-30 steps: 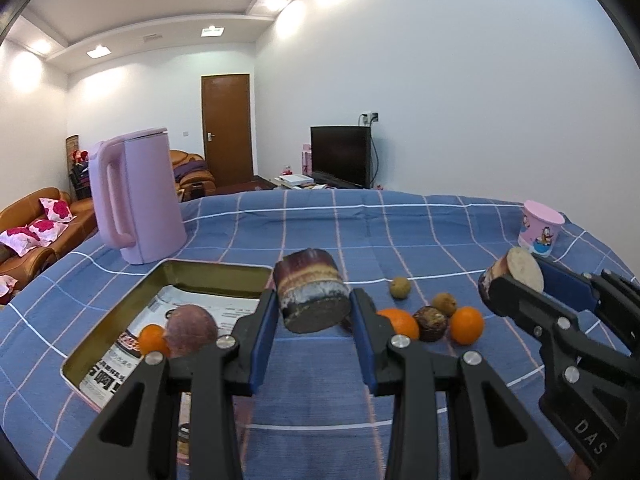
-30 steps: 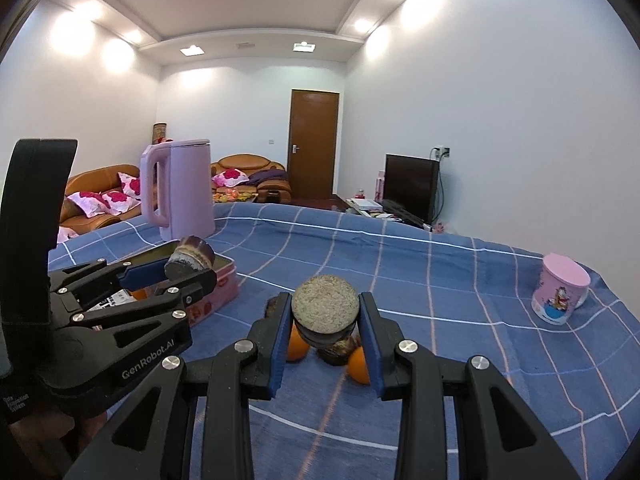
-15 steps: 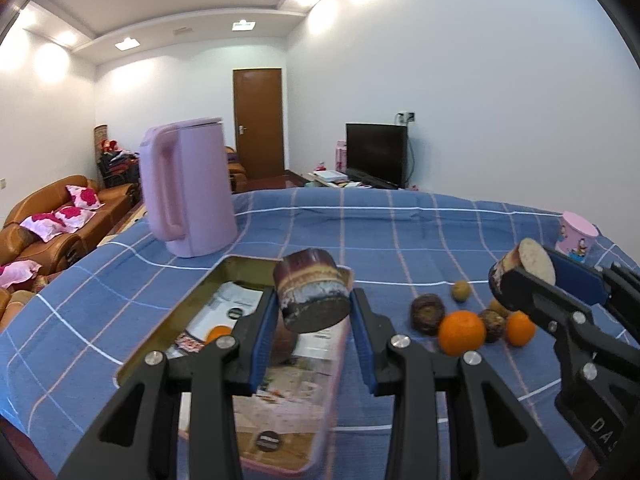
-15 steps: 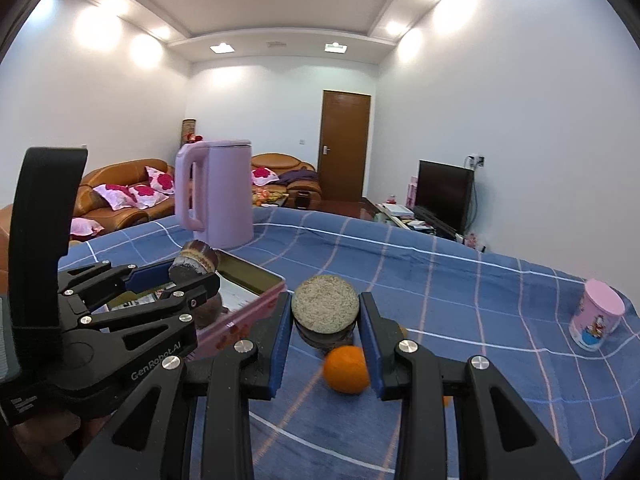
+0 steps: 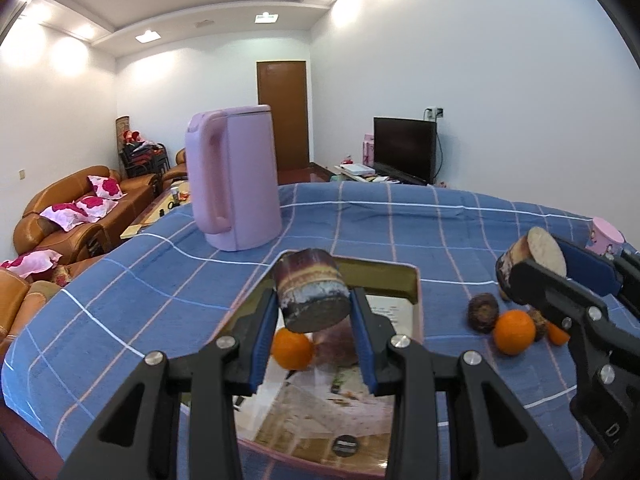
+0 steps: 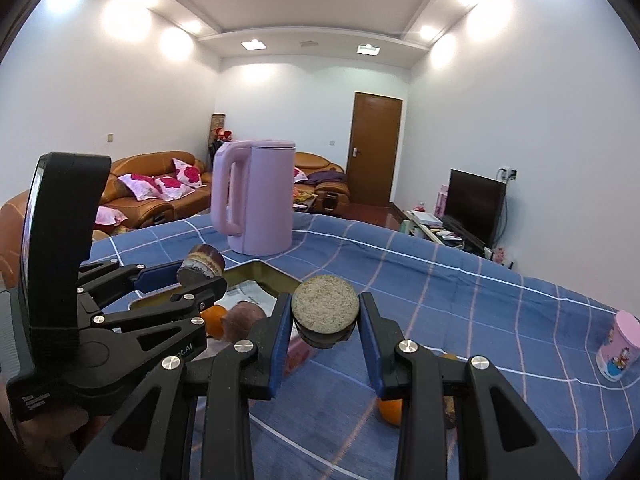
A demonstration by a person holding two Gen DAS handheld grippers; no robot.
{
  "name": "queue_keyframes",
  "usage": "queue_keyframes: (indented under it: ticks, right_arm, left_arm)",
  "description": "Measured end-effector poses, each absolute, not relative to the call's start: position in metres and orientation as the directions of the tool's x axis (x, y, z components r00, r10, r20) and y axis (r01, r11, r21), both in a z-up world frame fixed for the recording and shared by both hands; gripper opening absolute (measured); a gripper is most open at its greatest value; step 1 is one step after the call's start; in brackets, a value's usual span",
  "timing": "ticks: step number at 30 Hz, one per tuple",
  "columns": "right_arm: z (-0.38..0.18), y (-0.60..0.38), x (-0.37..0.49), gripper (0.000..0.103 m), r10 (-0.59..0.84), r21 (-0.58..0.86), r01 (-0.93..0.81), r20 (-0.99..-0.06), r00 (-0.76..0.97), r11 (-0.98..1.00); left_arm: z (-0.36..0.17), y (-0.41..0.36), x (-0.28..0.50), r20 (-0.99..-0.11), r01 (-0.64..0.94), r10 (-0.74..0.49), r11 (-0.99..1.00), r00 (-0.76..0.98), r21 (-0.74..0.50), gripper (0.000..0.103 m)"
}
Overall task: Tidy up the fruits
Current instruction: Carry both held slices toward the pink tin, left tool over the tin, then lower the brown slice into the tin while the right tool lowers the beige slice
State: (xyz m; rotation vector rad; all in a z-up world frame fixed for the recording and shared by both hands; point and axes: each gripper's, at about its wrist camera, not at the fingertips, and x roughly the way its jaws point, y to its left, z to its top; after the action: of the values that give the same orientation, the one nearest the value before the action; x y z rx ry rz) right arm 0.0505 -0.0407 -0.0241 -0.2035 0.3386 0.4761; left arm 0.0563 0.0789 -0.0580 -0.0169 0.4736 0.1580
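Observation:
My left gripper is shut on a short purple sugarcane piece and holds it above the gold metal tray. In the tray lie an orange and a brownish-purple fruit. My right gripper is shut on a second sugarcane piece, held above the blue checked tablecloth just right of the tray; it also shows in the left wrist view. Loose on the cloth lie an orange and a dark round fruit.
A tall pink kettle stands behind the tray. A pink printed cup stands at the table's far right. Brown sofas are beyond the left table edge; a TV and a door are at the back.
Both grippers have moved left with their sugarcane pieces. The left one now hangs over the tray; the kettle and tray have shifted toward the view's centre. The loose fruits now lie to the right.

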Motion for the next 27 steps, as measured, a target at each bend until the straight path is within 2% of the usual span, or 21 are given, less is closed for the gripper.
queue_keyframes:
  ticks: [11, 27]
  right_arm:
    - [-0.027, -0.012, 0.057, 0.035, 0.457, -0.119, -0.534, -0.385, 0.802, 0.837]
    - [-0.051, 0.020, 0.068, 0.035, 0.507, -0.053, -0.599, -0.475, 0.719, 0.799]
  left_arm:
    - [-0.064, 0.109, 0.062, -0.485, -0.203, 0.189, 0.979, 0.854, 0.024, 0.038]
    - [-0.080, 0.123, 0.069, -0.550, -0.211, 0.204, 0.976, 0.810, 0.051, 0.038]
